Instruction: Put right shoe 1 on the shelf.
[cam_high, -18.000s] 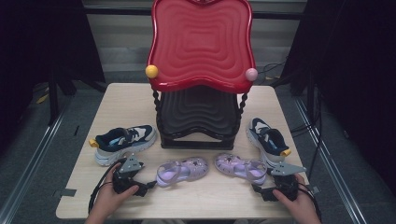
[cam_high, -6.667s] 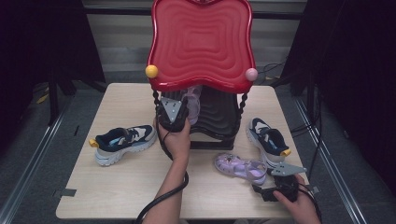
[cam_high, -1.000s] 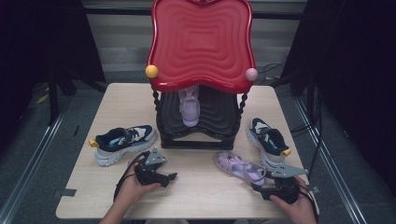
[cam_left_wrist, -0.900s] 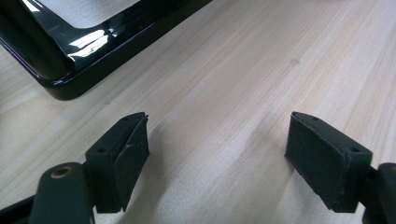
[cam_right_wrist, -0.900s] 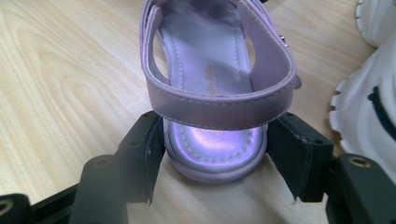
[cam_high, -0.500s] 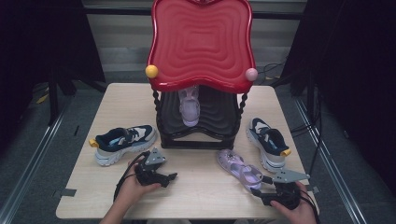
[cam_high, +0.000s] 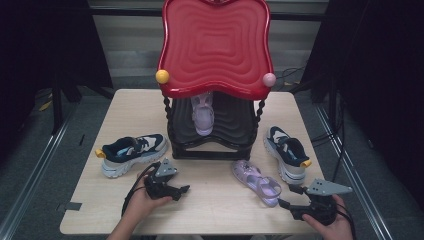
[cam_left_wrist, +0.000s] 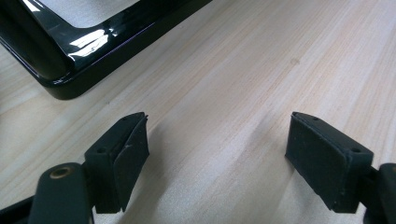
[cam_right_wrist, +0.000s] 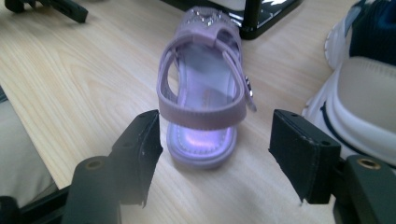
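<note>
A purple sandal (cam_high: 256, 181) lies slantwise on the table with its heel toward my right gripper (cam_high: 286, 198). In the right gripper view the sandal's heel strap (cam_right_wrist: 203, 112) sits just beyond the open jaws of my right gripper (cam_right_wrist: 215, 154), with nothing between them. A matching purple sandal (cam_high: 202, 114) rests on the black lower shelf (cam_high: 235, 131) under the red top (cam_high: 216, 45). My left gripper (cam_high: 181, 190) lies open on the table in front of the rack. In its own view my left gripper (cam_left_wrist: 217, 163) has bare wood between its jaws.
A navy and white sneaker (cam_high: 132, 152) stands left of the rack, and its pair (cam_high: 287, 152) stands on the right, close beside the sandal (cam_right_wrist: 364, 93). The rack's black base corner (cam_left_wrist: 70, 56) is ahead of the left jaws.
The sandal on the table has swung to a more slanted lie, its heel now nearer the right gripper. The right gripper has drifted slightly to the right. The left gripper has stayed put.
</note>
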